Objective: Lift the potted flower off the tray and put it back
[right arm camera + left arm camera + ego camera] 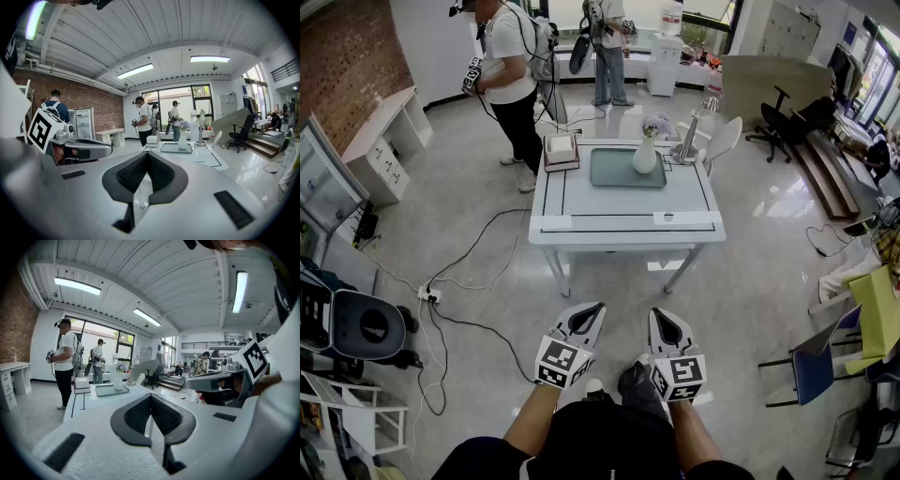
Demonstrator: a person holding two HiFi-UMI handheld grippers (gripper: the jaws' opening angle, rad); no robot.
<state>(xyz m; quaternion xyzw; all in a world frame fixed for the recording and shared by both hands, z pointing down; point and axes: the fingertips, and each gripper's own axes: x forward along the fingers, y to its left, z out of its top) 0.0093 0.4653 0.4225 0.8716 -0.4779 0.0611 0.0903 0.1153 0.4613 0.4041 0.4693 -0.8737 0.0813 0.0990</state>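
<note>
The left white plastic gripper (587, 317) is held shut on nothing, well short of the white rectangular table (623, 202). There, the pale purple flower in its white pot (645, 155) is stood upright on the grey-green rectangular tray (614, 169). The right gripper (664, 323) is likewise closed, empty.

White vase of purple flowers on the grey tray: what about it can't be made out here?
- Head view: white vase of purple flowers too small; its material and contents unreadable.
- Left gripper view: vase washed out against the bright windows.
- Right gripper view: where its base meets the grey tray is hidden behind the tray's near rim, seen edge-on.
</note>
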